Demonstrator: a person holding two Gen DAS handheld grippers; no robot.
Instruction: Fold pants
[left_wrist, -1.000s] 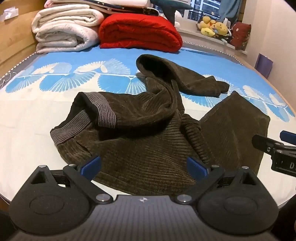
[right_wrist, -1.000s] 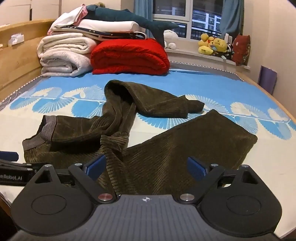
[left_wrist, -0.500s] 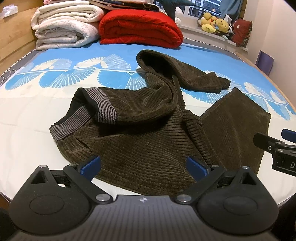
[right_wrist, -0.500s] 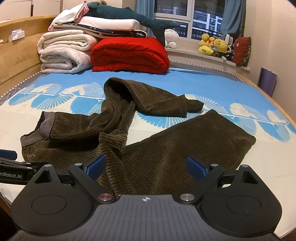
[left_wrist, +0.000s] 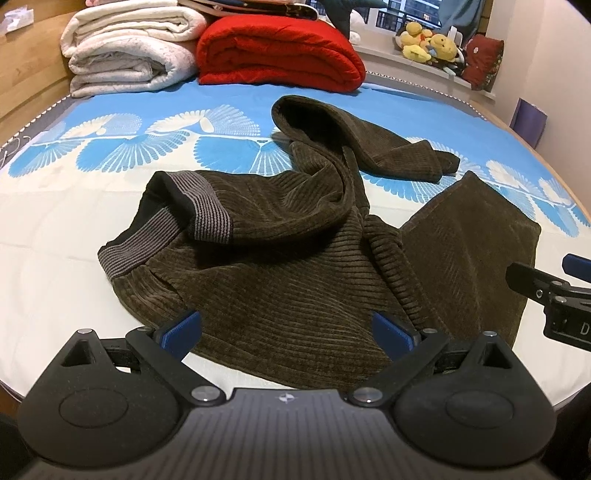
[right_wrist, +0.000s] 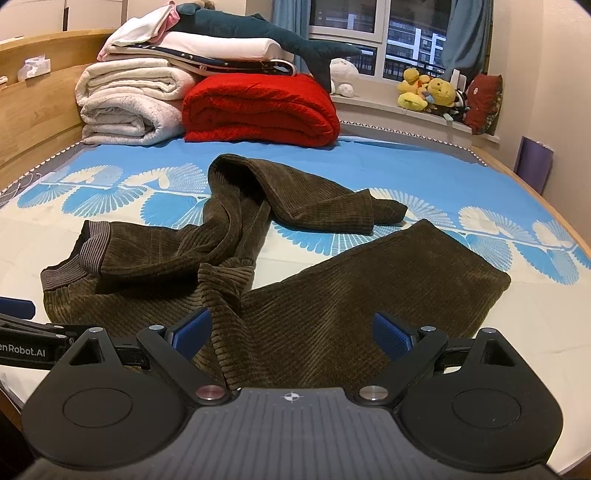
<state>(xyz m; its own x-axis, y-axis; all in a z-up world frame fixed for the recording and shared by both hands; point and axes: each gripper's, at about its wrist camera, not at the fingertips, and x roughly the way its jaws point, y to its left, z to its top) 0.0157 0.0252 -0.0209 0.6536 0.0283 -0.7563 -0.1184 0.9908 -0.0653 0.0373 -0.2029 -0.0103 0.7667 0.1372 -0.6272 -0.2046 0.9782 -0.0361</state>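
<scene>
Left gripper (left_wrist: 287, 328) is hovering low over the near edge of the bed, jaws spread wide, blue pads empty, nothing between them but the cloth lying below. Right gripper (right_wrist: 291, 328) is doing likewise just to its right: fully spread, gripping nothing.

The pants (left_wrist: 280, 266), dark brown corduroy, are lying crumpled on the blue-and-white patterned sheet (left_wrist: 110, 155). Seat panel is sitting nearest the left gripper. The striped waistband (left_wrist: 207, 218) is curling over on itself at left. One leg (right_wrist: 388, 280) is running flat toward the right; the other leg (right_wrist: 303, 199) is twisting up into a hump and doubling back, cuff resting farther off.

Judged risks:
- Pinching near the hem here could catch the sheet along with the corduroy, since both are lying flush.
- Grabbing only the top layer of the seat would be leaving the under layer behind, giving a skewed fold.
- Pulling before the twisted leg is straightened would likely be locking the twist in.

Beyond the pants, a red blanket (right_wrist: 258, 107) and white folded bedding (right_wrist: 125, 107) are stacked at the headboard, plush toys (right_wrist: 424, 92) sitting on the window ledge.

Hard to make out: the garment's near hem is passing under both gripper bodies; the rolled waistband is hiding whether the pants are front-up; the person's hands are out of frame.
</scene>
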